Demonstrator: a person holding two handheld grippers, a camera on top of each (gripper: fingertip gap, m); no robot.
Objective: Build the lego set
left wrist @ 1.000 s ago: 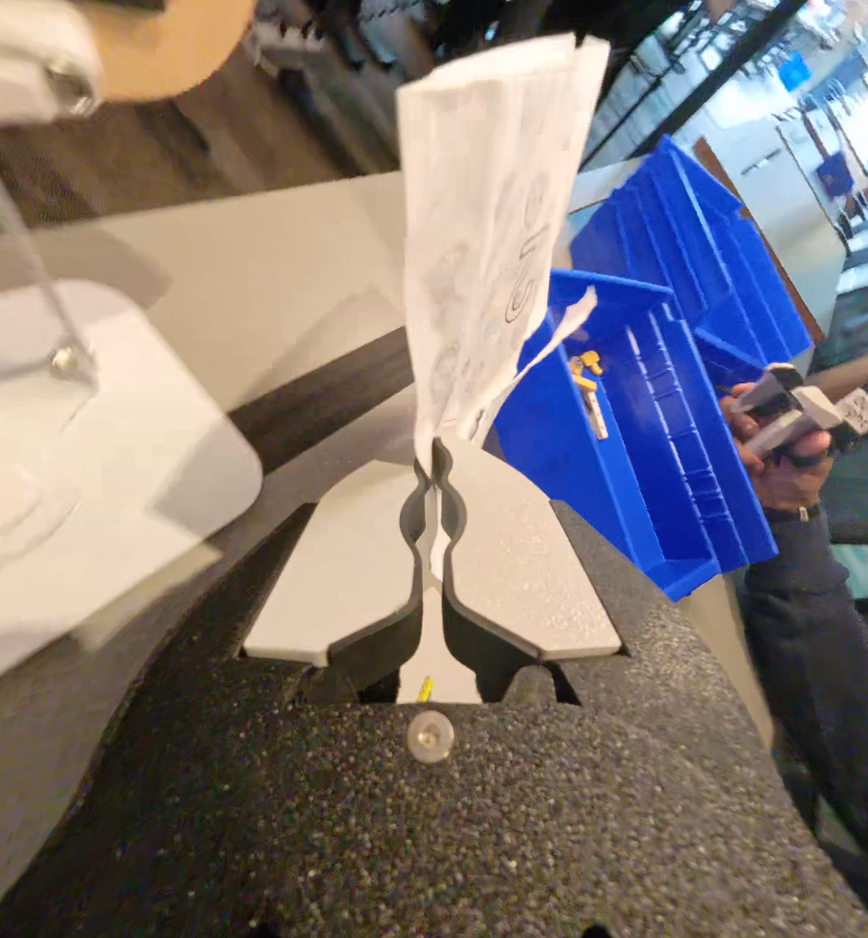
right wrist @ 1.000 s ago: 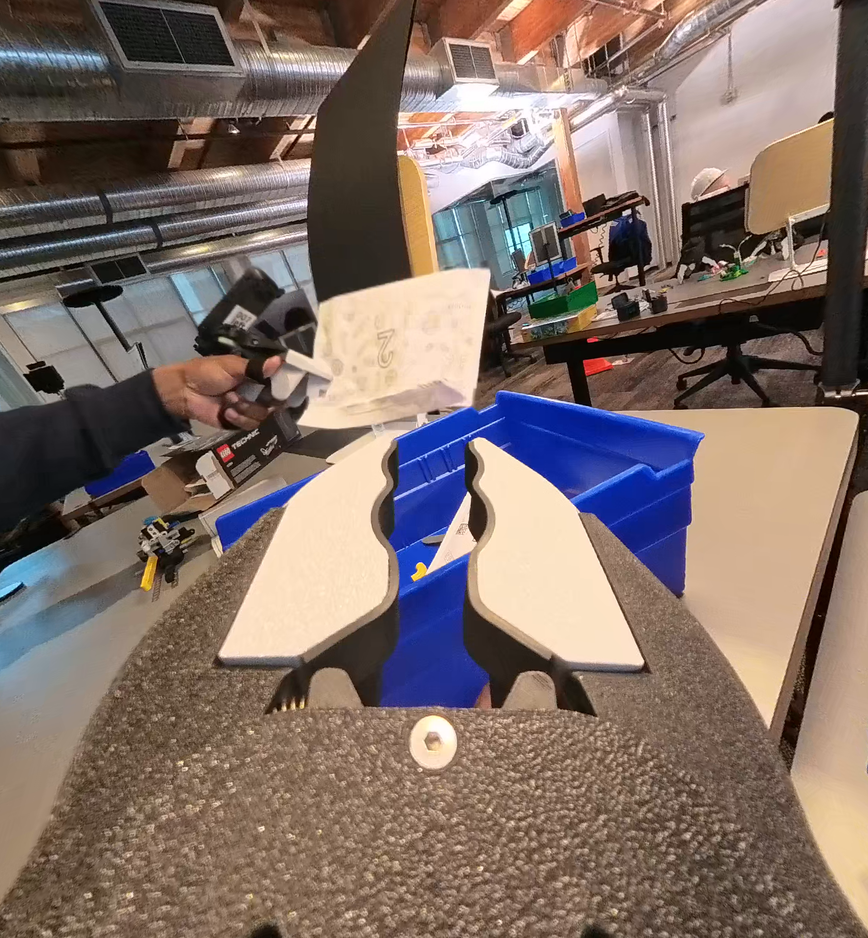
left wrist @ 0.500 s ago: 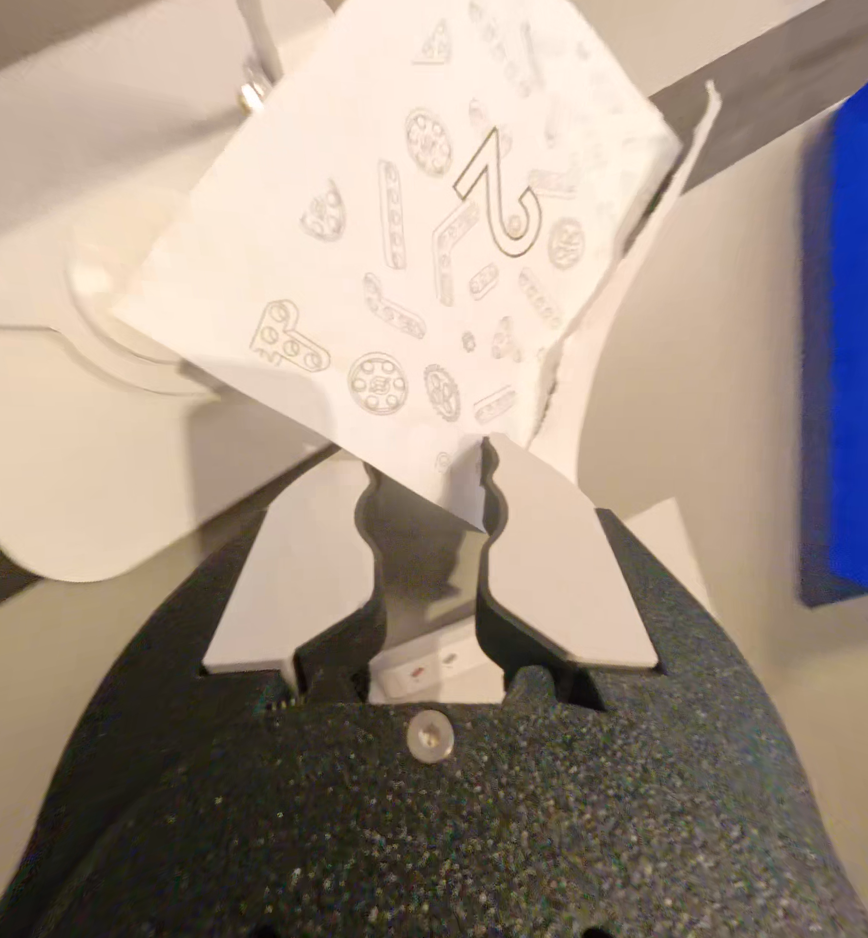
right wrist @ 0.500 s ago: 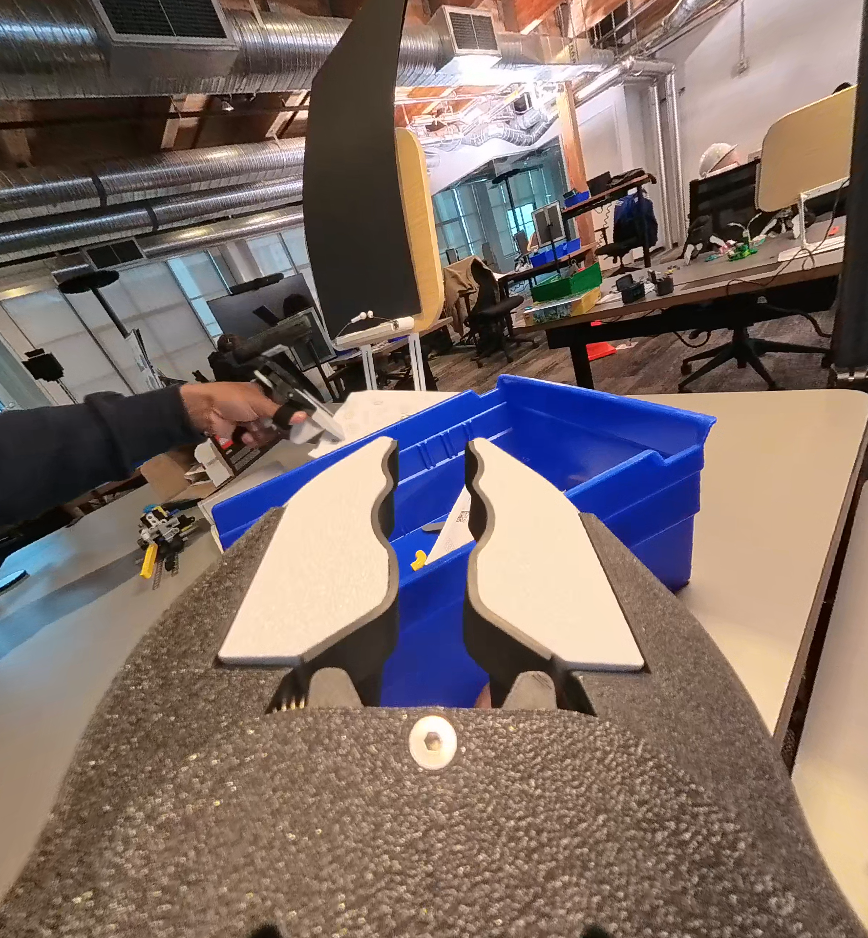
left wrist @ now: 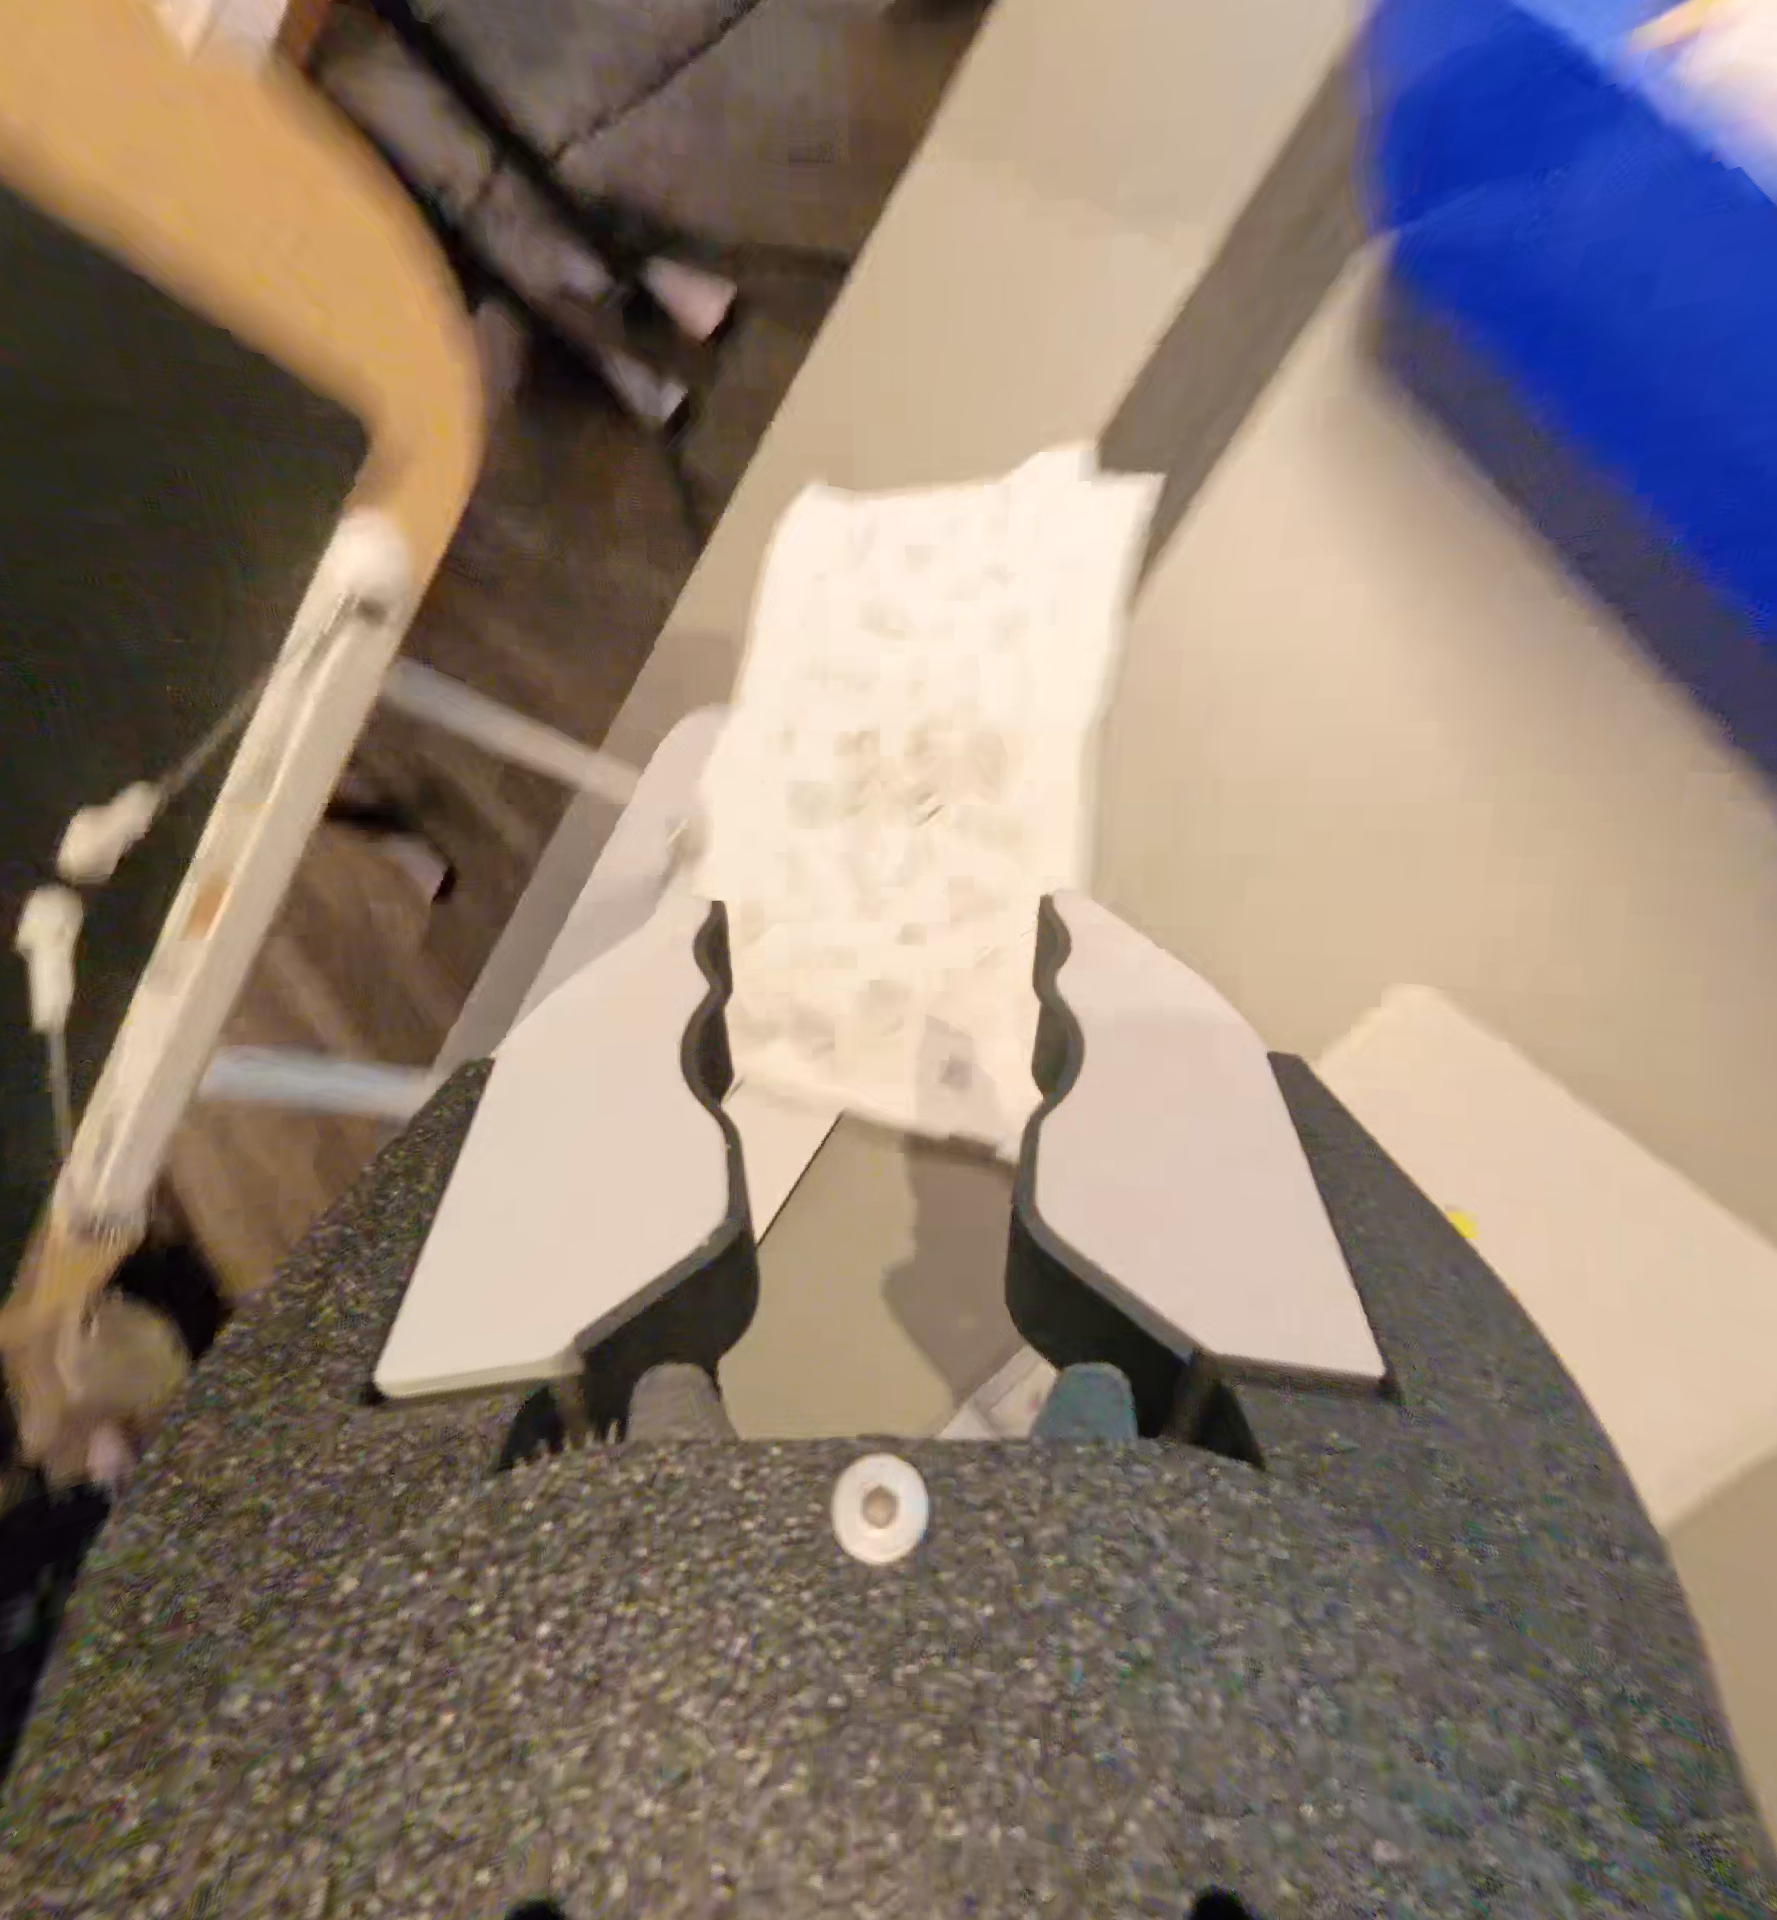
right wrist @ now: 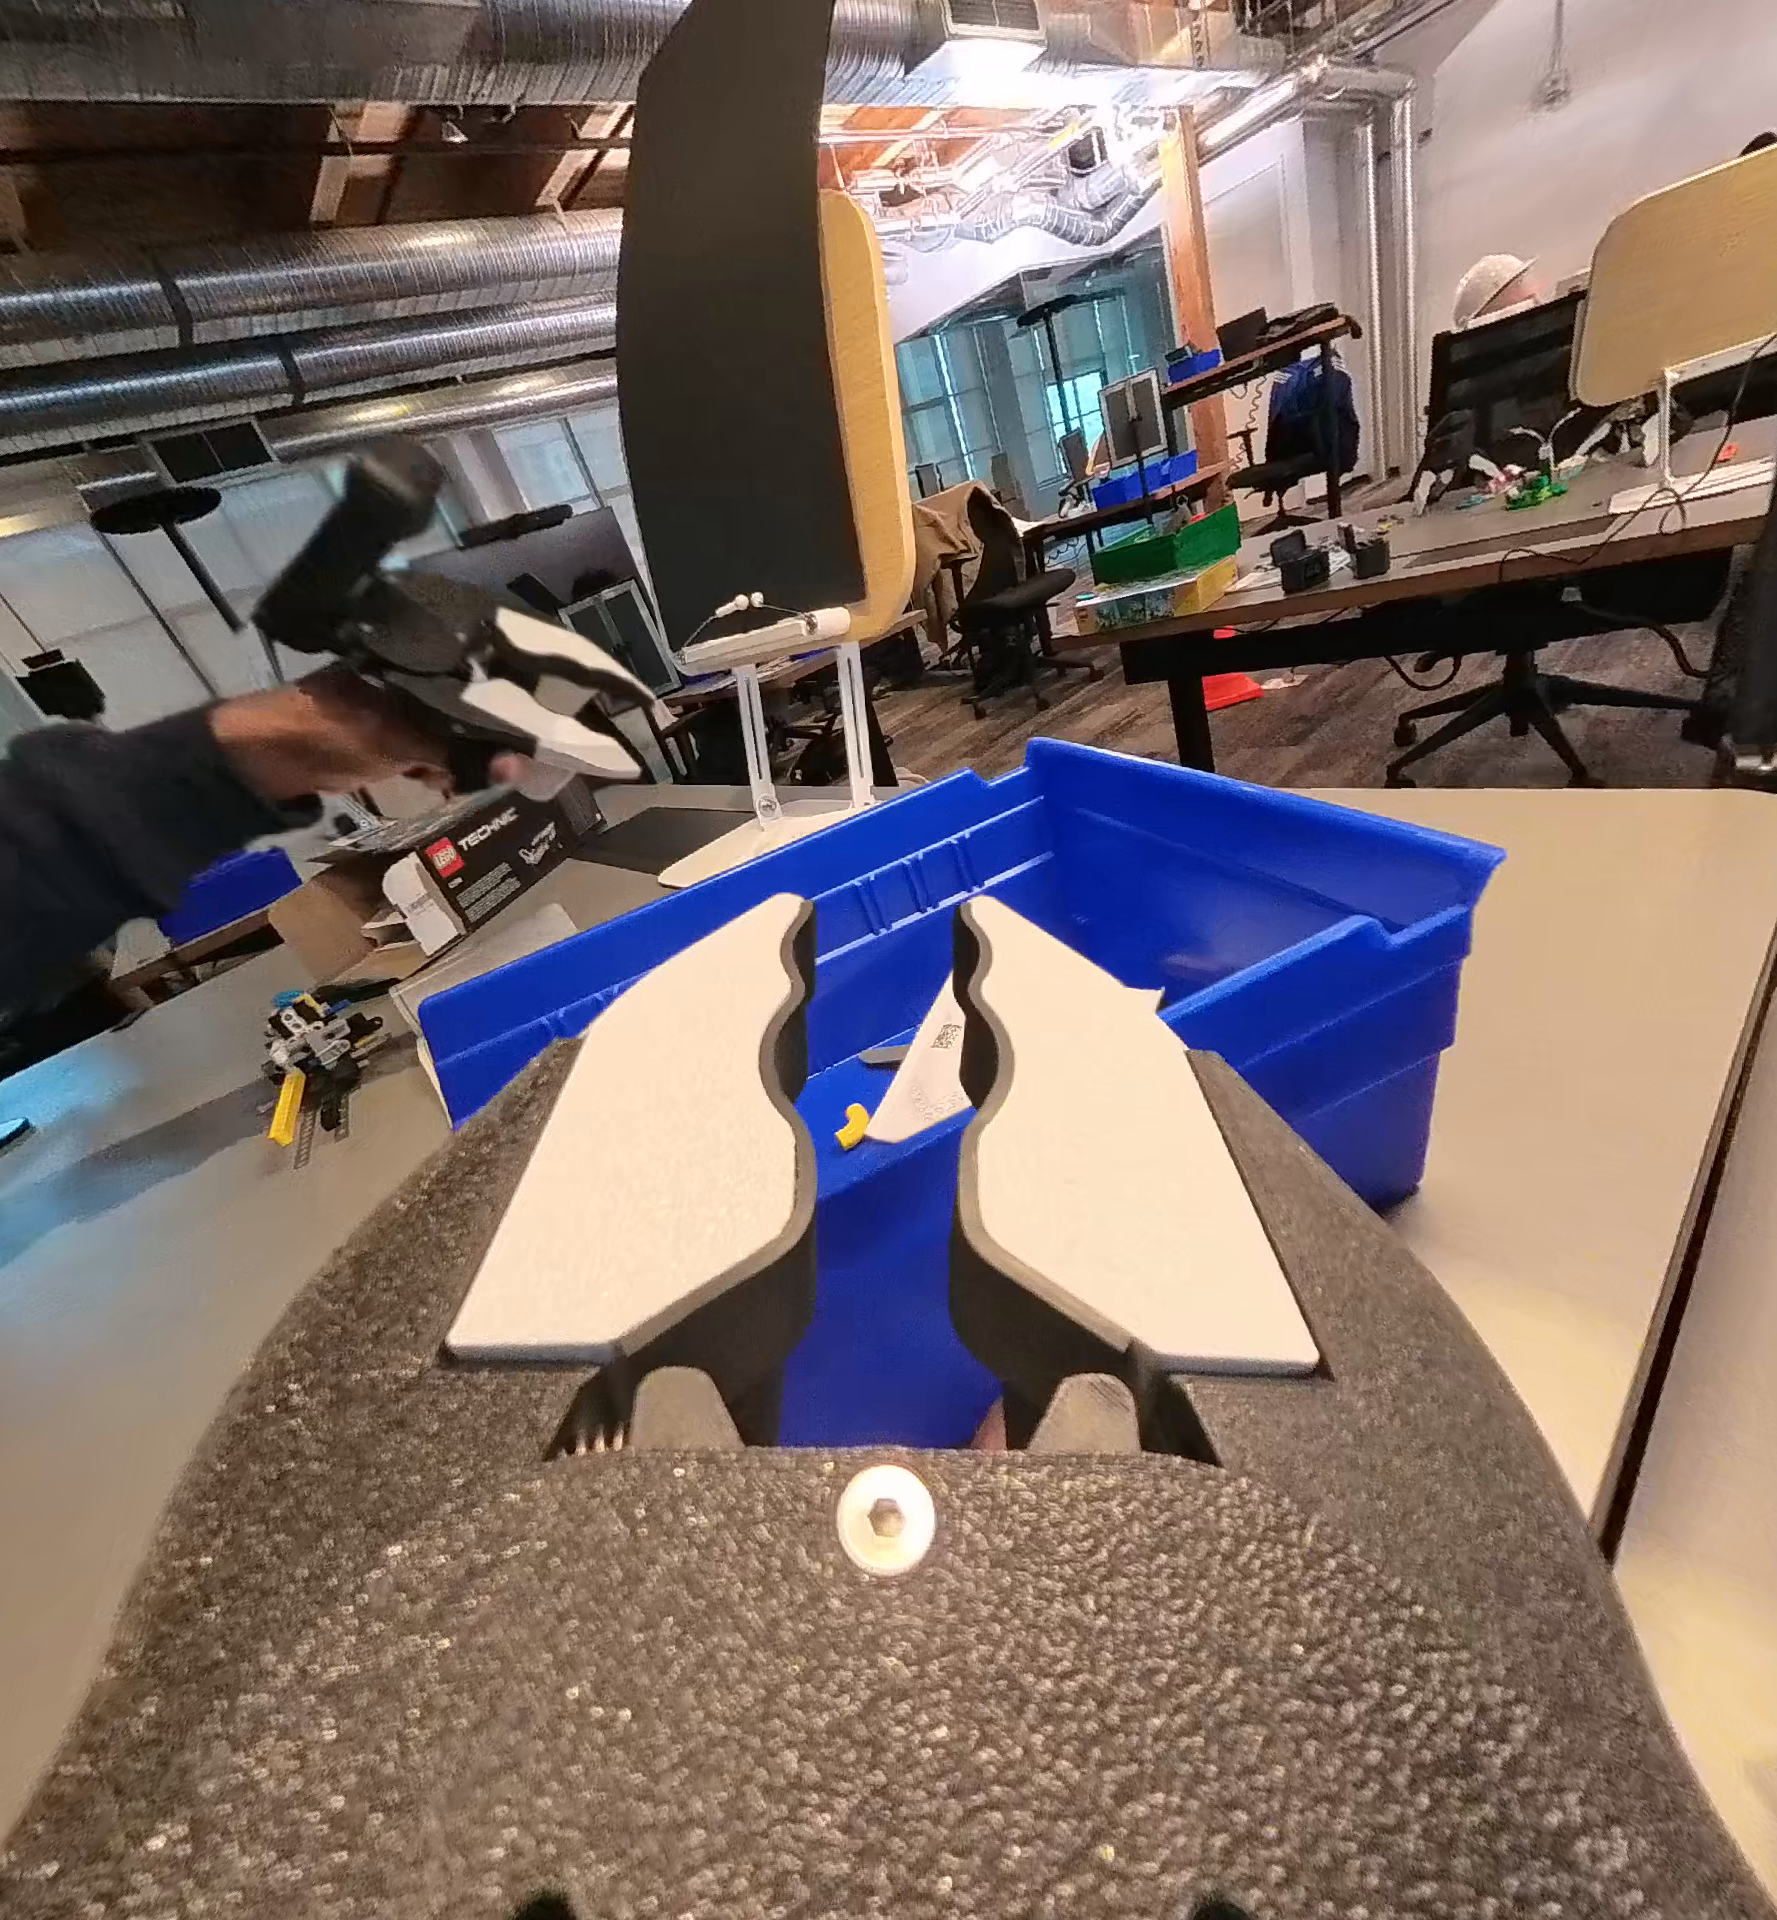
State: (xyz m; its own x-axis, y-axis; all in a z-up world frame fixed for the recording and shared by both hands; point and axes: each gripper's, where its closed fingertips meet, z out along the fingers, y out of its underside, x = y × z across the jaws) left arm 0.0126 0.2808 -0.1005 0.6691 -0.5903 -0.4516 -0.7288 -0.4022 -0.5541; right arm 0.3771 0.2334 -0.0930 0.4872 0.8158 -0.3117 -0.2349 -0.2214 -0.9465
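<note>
My left gripper [left wrist: 879, 914] is open and empty. A white printed paper bag [left wrist: 925, 769] lies loose on the grey table just beyond its fingertips, blurred. My right gripper [right wrist: 884, 914] is open and empty, held over the near end of a blue bin [right wrist: 1279, 935]. The bin holds a small yellow piece [right wrist: 851, 1124] and a torn white bag scrap [right wrist: 925, 1081]. The left gripper also shows in the right wrist view [right wrist: 551, 696], held up at the left, open, with nothing in it. A small partly built black and yellow model [right wrist: 318, 1049] sits on the table at the left.
A black product box [right wrist: 489, 852] lies behind the model. A white stand base [right wrist: 749, 842] carries a tall dark panel behind the bin. A white lid or box [left wrist: 1549, 1226] sits right of my left gripper. The blue bin's edge [left wrist: 1642, 364] shows at the upper right there. The gap from one gripper's tips to the other's is roughly 35 centimetres.
My left gripper opened and let go of the paper bag, which now lies on the table. The left hand swung and rose. The right gripper stayed still.
</note>
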